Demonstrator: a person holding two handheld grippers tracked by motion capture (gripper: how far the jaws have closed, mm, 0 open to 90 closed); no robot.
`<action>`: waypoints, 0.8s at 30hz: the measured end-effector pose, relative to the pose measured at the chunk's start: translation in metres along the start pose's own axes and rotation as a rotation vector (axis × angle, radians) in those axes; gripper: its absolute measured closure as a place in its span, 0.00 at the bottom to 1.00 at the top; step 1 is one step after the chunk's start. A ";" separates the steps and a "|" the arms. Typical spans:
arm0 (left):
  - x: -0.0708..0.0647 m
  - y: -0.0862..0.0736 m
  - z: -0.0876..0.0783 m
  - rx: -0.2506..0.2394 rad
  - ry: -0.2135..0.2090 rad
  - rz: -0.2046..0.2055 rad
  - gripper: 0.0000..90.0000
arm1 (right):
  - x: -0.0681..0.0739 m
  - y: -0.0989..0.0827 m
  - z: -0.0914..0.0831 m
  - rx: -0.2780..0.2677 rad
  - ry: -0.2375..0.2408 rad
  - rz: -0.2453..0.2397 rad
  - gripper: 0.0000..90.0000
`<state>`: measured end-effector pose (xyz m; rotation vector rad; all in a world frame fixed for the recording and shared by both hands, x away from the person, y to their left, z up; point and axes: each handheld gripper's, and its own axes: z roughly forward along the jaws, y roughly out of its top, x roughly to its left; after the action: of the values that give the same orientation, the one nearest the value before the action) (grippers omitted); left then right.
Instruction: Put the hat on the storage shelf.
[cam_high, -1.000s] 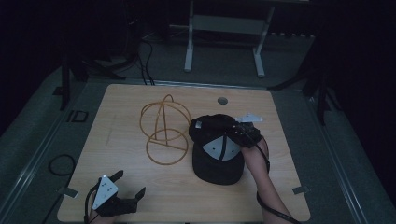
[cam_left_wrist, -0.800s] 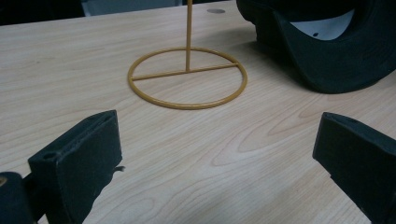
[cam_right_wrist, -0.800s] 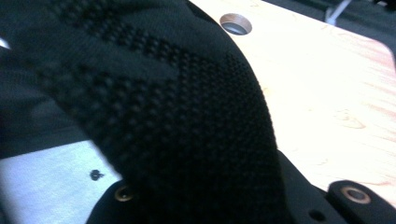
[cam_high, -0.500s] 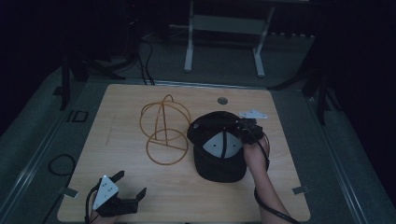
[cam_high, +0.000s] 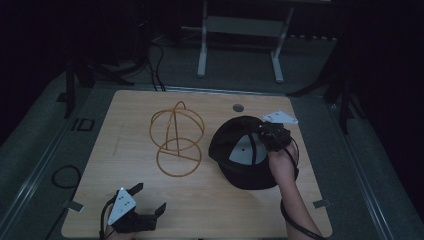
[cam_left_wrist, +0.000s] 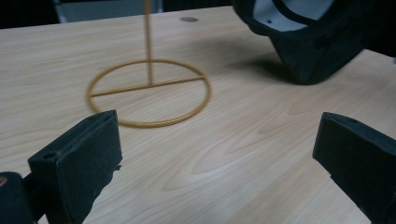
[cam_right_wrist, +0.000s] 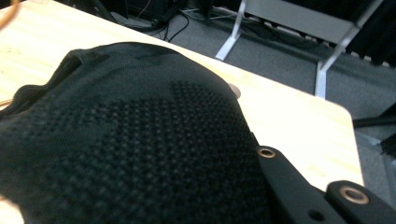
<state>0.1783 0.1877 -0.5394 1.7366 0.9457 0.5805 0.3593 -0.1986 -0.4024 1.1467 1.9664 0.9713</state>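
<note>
The cap (cam_high: 245, 155) is gripped by the right gripper (cam_high: 272, 135) near the bench's (cam_high: 125, 115) right edge. The left gripper (cam_high: 132, 212) is held open at the front edge, clear of the wire stand (cam_high: 176, 140).

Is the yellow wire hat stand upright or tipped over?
Upright. The yellow wire hat stand has its round base ring flat on the wooden table, and the left gripper view shows its thin post rising straight from the crossbar.

A pale wooden surface (cam_high: 125, 200) with a small round grommet (cam_high: 238, 107) near its far edge stands on grey carpet (cam_high: 380, 165). Beyond it rises a white metal frame (cam_high: 240, 30) on two legs, with black cables (cam_high: 155, 60) trailing nearby.
</note>
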 end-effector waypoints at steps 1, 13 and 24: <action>-0.002 0.002 0.001 0.004 -0.006 0.006 0.02 | 0.000 0.001 -0.002 -0.004 0.002 -0.008 0.99; -0.021 0.029 0.021 -0.006 -0.066 0.017 0.02 | 0.008 -0.008 -0.049 -0.094 0.086 -0.025 0.99; -0.035 0.051 0.050 0.019 -0.128 0.082 0.02 | 0.023 -0.024 -0.068 -0.123 0.142 -0.058 0.99</action>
<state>0.2124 0.1237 -0.5070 1.8134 0.7958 0.5075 0.2846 -0.2041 -0.3917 0.9708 2.0078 1.1532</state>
